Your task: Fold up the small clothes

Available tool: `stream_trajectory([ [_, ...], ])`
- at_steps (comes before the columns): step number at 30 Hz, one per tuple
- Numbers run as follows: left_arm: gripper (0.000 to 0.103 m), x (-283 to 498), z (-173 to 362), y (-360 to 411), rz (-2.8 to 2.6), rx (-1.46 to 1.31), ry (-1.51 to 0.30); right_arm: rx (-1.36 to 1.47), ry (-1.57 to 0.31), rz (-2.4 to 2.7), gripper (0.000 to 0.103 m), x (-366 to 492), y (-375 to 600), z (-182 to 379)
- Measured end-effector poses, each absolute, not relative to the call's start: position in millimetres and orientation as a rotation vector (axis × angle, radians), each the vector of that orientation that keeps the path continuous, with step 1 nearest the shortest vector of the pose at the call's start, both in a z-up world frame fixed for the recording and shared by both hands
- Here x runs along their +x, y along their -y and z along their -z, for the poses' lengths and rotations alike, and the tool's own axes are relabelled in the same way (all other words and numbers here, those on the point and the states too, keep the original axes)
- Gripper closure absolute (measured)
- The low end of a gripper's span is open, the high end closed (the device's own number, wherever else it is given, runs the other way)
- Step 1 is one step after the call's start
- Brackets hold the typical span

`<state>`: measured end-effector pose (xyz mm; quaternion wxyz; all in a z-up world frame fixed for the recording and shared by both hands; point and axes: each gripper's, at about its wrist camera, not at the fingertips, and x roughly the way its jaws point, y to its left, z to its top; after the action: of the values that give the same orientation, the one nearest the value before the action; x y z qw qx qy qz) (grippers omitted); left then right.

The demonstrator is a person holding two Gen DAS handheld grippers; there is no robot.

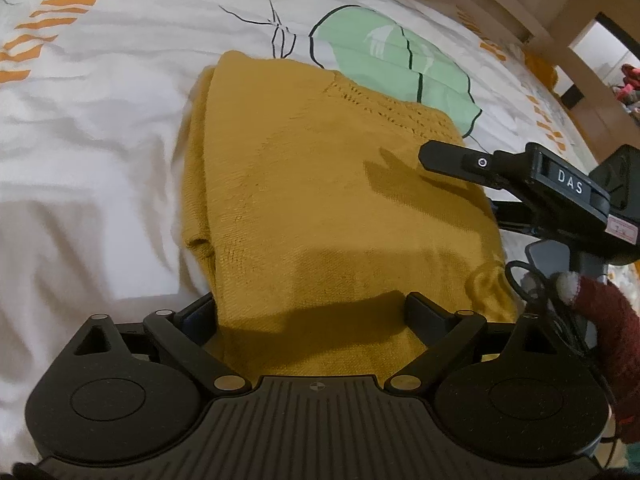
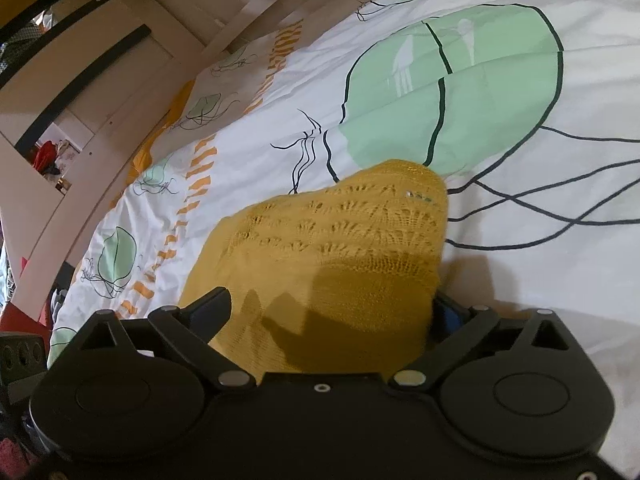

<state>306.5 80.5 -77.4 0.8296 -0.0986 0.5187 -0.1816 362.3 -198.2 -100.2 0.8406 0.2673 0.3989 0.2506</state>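
White bedcover (image 1: 100,92), creased, printed with green blobs, black lines and orange dashes; its near part is hidden by the gripper housings. Mustard knit garment (image 1: 320,184) lies folded on it, lacy openwork band at far edge. Left gripper (image 1: 316,312) spread wide, straddling the knit's near edge, gripping nothing. Right gripper (image 2: 332,312) likewise wide; its right finger is half buried in cloth. Only the left view shows a red-gloved hand (image 1: 612,320).

One mustard knit garment (image 1: 320,184), two hand-held grippers, one bedsheet (image 1: 100,120)
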Motion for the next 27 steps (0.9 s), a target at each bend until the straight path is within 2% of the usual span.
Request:
stream_trajectory([
  [1, 0.015, 304.8, 76.4, -80.0, 0.389, -0.207, -1.098, 0.569, -0.843, -0.530, 0.003, 362.3, 198.7, 100.3],
  [3, 0.034, 304.3, 74.8, -79.8, 0.394, -0.207, -1.090, 0.575, -0.843, -0.534, 0.003, 362.4, 199.7, 100.4],
  [4, 0.039, 304.0, 74.1, -80.7, 0.392, -0.208, -1.086, 0.577, -0.844, -0.535, 0.004, 362.2, 200.0, 100.4],
  [5, 0.050, 304.0, 74.0, -82.3, 0.391, -0.215, -1.084, 0.576, -0.846, -0.530, 0.009, 362.1, 199.8, 100.0],
  [6, 0.064, 304.3, 73.9, -85.5, 0.394, -0.232, -1.083, 0.571, -0.848, -0.522, 0.015, 361.3, 200.0, 99.4],
  [7, 0.071, 305.0, 73.8, -89.5, 0.401, -0.259, -1.084, 0.561, -0.855, -0.508, 0.035, 360.7, 199.4, 98.5],
  [8, 0.081, 305.9, 74.1, -93.5, 0.415, -0.298, -1.090, 0.547, -0.867, -0.489, 0.048, 360.3, 199.4, 98.1],
  [9, 0.083, 306.7, 74.2, -96.8, 0.430, -0.336, -1.098, 0.544, -0.876, -0.480, 0.049, 359.9, 200.2, 98.0],
  [11, 0.084, 305.7, 70.8, -99.8, 0.448, -0.364, -1.098, 0.564, -0.882, -0.477, 0.061, 357.0, 202.7, 94.9],
  [12, 0.084, 303.7, 67.7, -100.7, 0.455, -0.375, -1.093, 0.572, -0.882, -0.474, 0.063, 355.0, 203.8, 92.0],
  [16, 0.085, 289.0, 51.7, -103.5, 0.516, -0.480, -1.099, 0.600, -0.902, -0.468, 0.064, 342.9, 210.0, 74.6],
  [27, 0.088, 191.1, 17.4, -80.9, 0.663, -0.493, -1.105, 0.537, -1.030, -0.454, 0.064, 246.5, 242.8, 42.2],
])
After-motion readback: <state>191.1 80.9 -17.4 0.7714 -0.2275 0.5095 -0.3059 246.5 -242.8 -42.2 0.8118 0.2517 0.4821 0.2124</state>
